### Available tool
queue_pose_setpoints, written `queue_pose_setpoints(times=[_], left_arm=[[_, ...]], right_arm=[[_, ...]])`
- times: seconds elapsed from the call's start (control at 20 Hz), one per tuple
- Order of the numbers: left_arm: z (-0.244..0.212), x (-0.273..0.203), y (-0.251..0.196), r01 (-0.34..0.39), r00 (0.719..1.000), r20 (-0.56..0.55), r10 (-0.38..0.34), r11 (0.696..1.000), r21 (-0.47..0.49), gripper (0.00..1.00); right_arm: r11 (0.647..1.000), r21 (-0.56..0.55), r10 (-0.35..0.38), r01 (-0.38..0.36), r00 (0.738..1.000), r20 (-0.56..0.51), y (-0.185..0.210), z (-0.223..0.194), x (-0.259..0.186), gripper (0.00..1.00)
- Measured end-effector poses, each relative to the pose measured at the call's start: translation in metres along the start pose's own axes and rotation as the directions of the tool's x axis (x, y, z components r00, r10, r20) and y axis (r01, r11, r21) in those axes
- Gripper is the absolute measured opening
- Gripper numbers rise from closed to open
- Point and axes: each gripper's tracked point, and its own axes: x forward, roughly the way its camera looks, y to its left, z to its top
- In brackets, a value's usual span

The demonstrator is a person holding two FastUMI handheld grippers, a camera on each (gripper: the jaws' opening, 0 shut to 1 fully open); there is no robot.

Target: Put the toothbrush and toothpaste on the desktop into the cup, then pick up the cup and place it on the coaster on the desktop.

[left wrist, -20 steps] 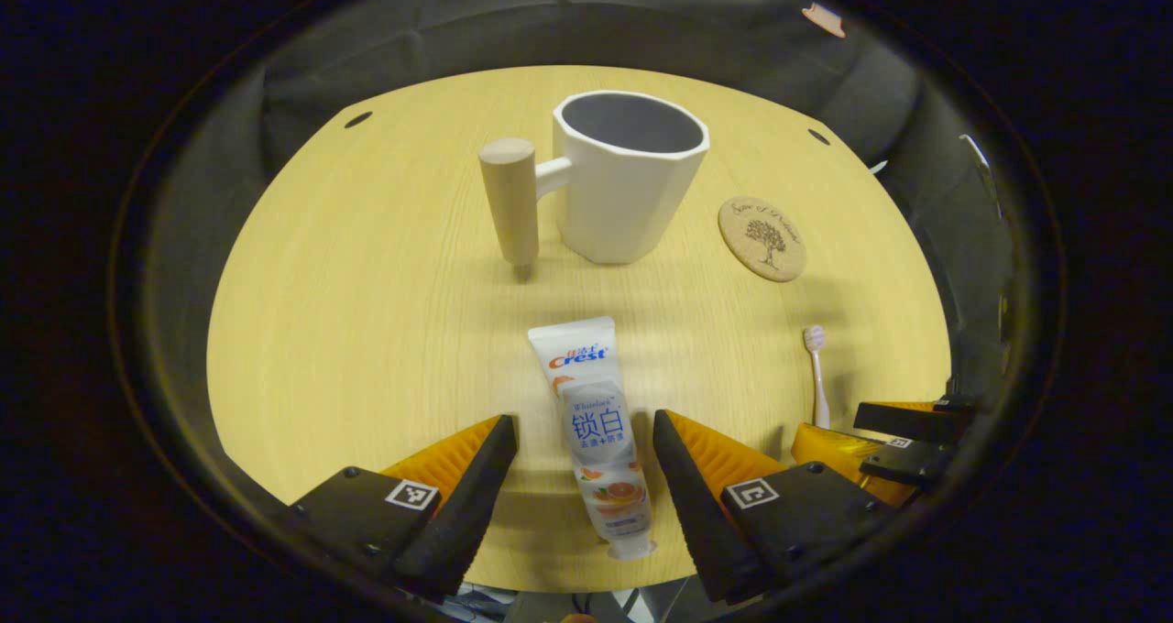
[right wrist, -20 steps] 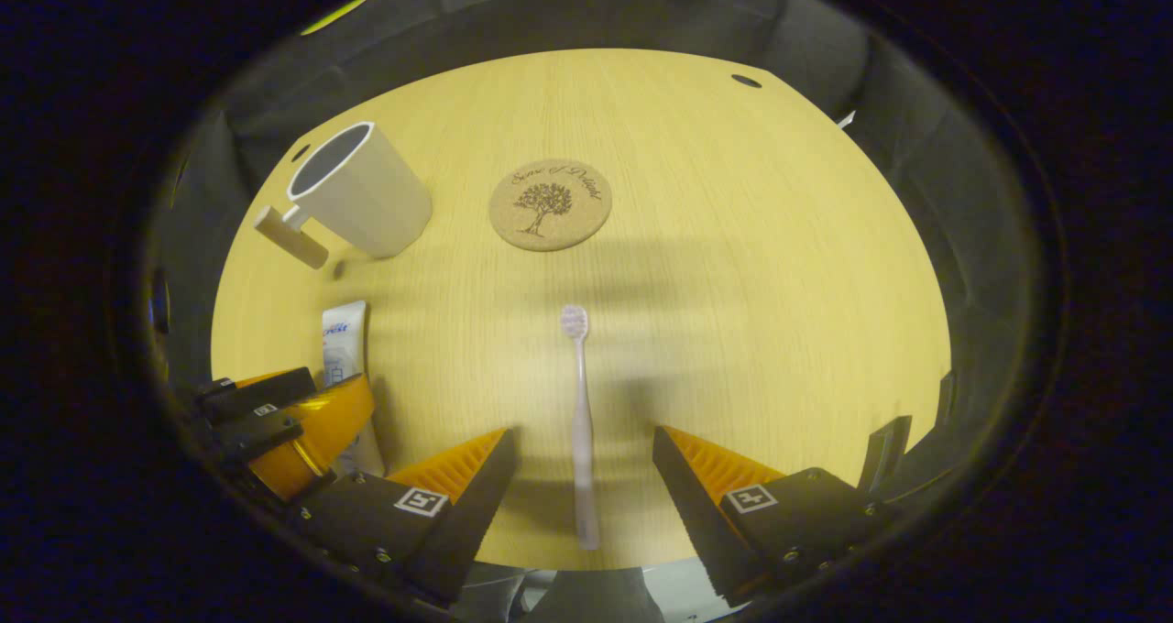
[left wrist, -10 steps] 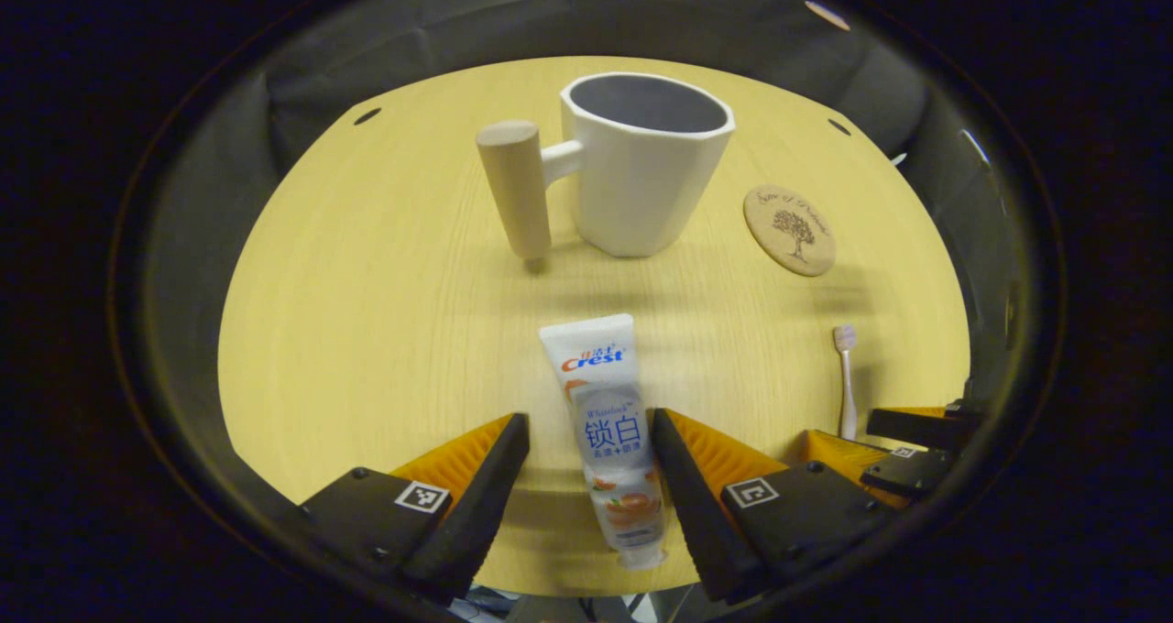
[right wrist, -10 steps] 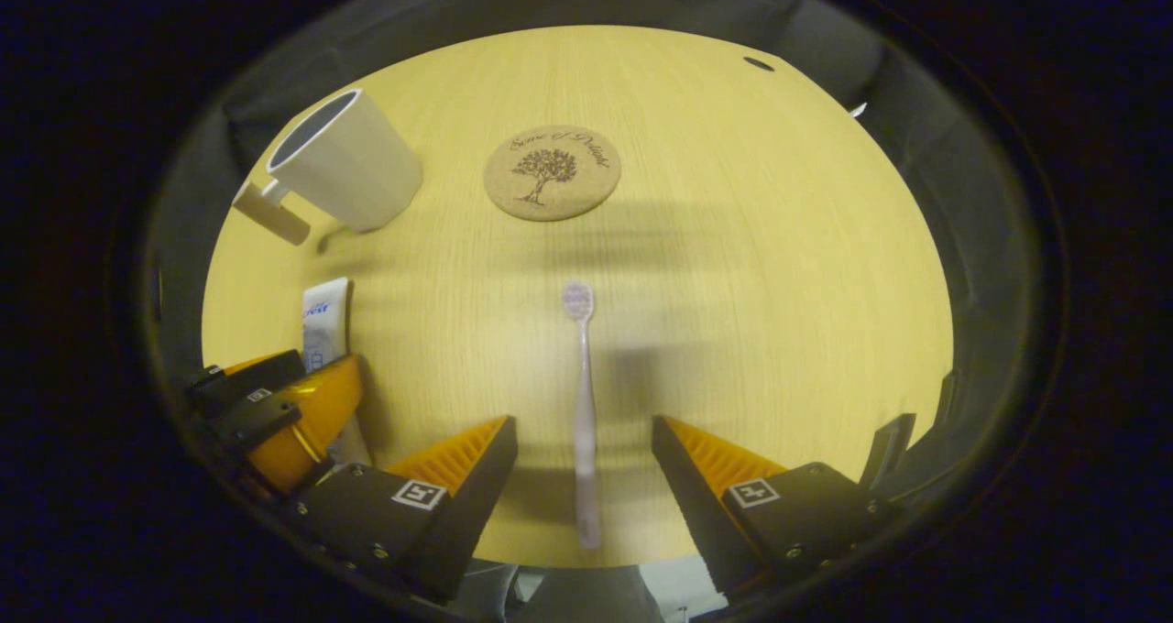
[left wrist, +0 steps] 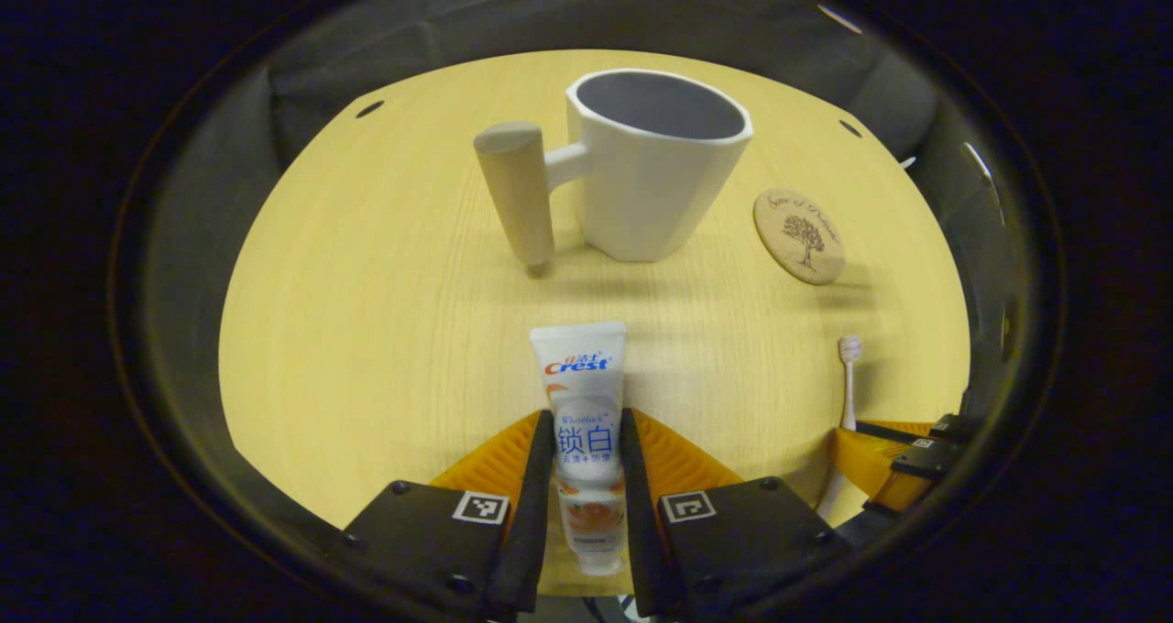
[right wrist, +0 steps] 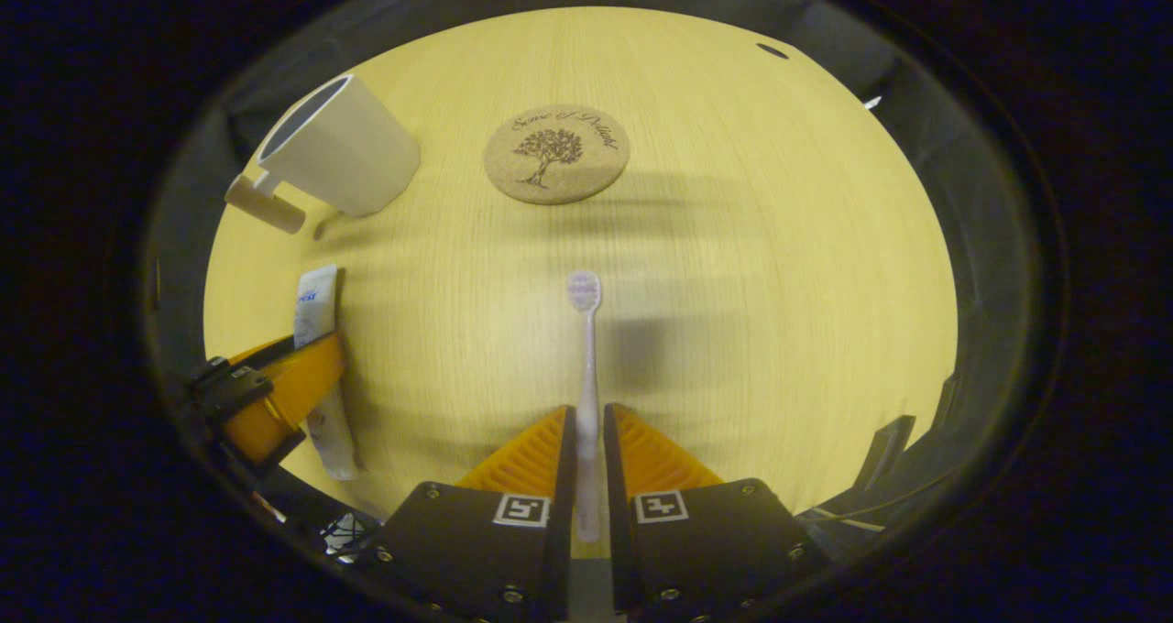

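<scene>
Your left gripper (left wrist: pixel 579 463) is clamped on the toothpaste tube (left wrist: pixel 582 421), both fingers pressing its sides; the tube lies flat on the desktop (left wrist: pixel 367 330), long axis pointing straight away toward the white cup (left wrist: pixel 655 169). Your right gripper (right wrist: pixel 586 458) pinches the toothbrush (right wrist: pixel 585 366) handle, brush head at the far end. In the left gripper view the cup stands directly beyond the tube, nearer your left hand; the cork coaster (left wrist: pixel 799 235) lies just right of it. Lift and tip each item upright before lowering it in.
</scene>
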Motion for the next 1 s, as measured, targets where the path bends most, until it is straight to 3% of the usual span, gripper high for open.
queue_pose_setpoints(times=[0.05, 0.1, 0.25, 0.6, 1.0], left_arm=[[-0.003, 0.001, 0.001, -0.002, 1.0, -0.029, 0.002, 1.0, -0.005, 0.34], [0.001, -0.002, 0.0, 0.003, 1.0, -0.007, -0.003, 1.0, -0.005, 0.36], [0.001, -0.004, 0.001, 0.023, 1.0, -0.015, -0.024, 0.999, -0.025, 0.15], [0.003, -0.036, 0.003, 0.102, 0.995, 0.0, -0.103, 0.988, -0.117, 0.15], [0.064, -0.132, -0.001, 0.205, 0.968, 0.186, -0.169, 0.959, -0.194, 0.15]], right_arm=[[1.0, 0.011, 0.003, -0.003, 0.999, -0.032, 0.004, -0.008, -0.008, 0.04], [1.0, 0.007, 0.006, -0.006, 1.0, -0.026, 0.003, -0.006, -0.008, 0.04], [1.0, 0.007, 0.018, -0.018, 1.0, -0.022, 0.003, -0.006, -0.009, 0.03], [1.0, -0.001, 0.021, -0.021, 1.0, -0.012, 0.003, -0.006, -0.008, 0.04], [0.999, -0.006, 0.031, -0.031, 1.0, 0.0, 0.003, -0.006, -0.008, 0.03]])
